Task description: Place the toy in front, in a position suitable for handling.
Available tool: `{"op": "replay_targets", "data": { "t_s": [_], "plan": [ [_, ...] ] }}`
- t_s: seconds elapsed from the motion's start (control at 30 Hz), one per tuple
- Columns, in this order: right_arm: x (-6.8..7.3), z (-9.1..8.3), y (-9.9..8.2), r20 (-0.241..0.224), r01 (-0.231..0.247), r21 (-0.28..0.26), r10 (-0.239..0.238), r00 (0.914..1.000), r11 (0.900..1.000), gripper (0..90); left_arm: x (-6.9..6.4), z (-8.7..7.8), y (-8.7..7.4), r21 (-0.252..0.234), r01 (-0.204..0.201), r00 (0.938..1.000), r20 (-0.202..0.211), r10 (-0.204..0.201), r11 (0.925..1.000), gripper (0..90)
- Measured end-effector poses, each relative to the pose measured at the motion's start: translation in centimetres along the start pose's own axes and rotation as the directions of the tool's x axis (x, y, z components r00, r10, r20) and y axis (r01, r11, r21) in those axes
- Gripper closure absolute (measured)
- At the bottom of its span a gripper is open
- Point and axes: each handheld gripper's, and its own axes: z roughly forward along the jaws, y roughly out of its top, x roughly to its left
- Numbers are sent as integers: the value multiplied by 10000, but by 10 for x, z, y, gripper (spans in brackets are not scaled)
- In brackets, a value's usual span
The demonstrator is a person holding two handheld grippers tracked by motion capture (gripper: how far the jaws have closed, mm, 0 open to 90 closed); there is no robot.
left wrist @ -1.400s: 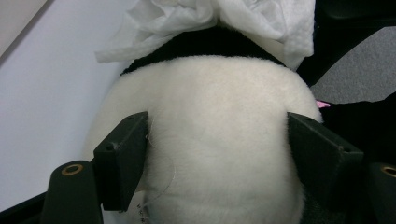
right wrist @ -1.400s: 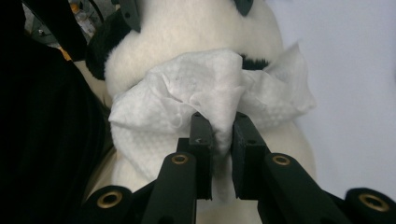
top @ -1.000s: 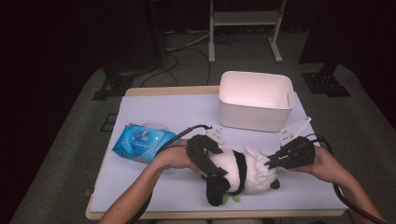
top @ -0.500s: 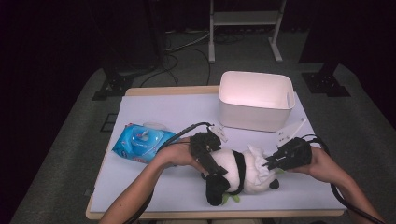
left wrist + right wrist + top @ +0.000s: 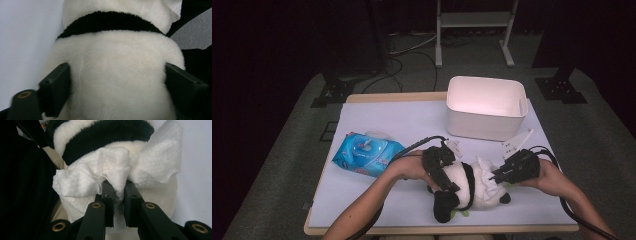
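A black-and-white panda plush [image 5: 469, 187] lies on its side near the table's front edge. My left gripper [image 5: 446, 175] reaches over it from the left. In the left gripper view its jaws [image 5: 116, 67] sit on either flank of the white body [image 5: 115, 95], pads against the fur; they have just been closing with the plush between them. My right gripper [image 5: 495, 176] comes in from the right, shut on a crumpled white wipe [image 5: 87, 177]. The wipe [image 5: 486, 175] rests against the plush's white fur beside its black band [image 5: 105, 132].
A blue pack of wet wipes [image 5: 367, 154] lies at the left of the pale table [image 5: 402, 120]. A white bin [image 5: 486, 107] stands at the back right, with a small white tag [image 5: 517, 142] in front of it. Cables trail from both hands.
The left gripper has shifted slightly on the plush's body. The right gripper with the wipe has edged a little to the left against the plush.
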Motion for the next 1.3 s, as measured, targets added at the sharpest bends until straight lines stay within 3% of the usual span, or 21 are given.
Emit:
{"op": "replay_targets", "data": {
  "t_s": [0.17,0.33,0.47,0.63,0.9,1.13,1.3],
  "plan": [
    [0,-7,-3,204,-3,-220,8,9998,9998,797,1,-11,1,-361,-112,9999,-18,111,9993,361],
    [-1,-14,-13,269,-256,-643,273,9993,9976,797,0,-17,15,-151,-523,9980,-360,518,9985,376],
    [-2,-18,-18,312,-419,-943,450,9985,9947,796,2,-22,26,297,-951,9929,-683,969,9950,384],
    [-5,-19,-13,494,-339,-984,389,9980,9946,794,5,-27,28,558,-1053,9885,-1030,1106,9929,390],
    [-9,-6,22,489,123,-548,-96,9988,9984,794,7,-36,8,369,-844,9880,-1266,884,9957,381],
    [-4,23,64,229,845,-3,-844,9962,9964,795,-2,-30,-7,-174,-912,9882,-1252,883,9957,352],
    [-2,27,70,181,1025,218,-1029,9945,9945,795,-5,-26,-11,-356,-909,9883,-1266,857,9952,347]
  ]
}}
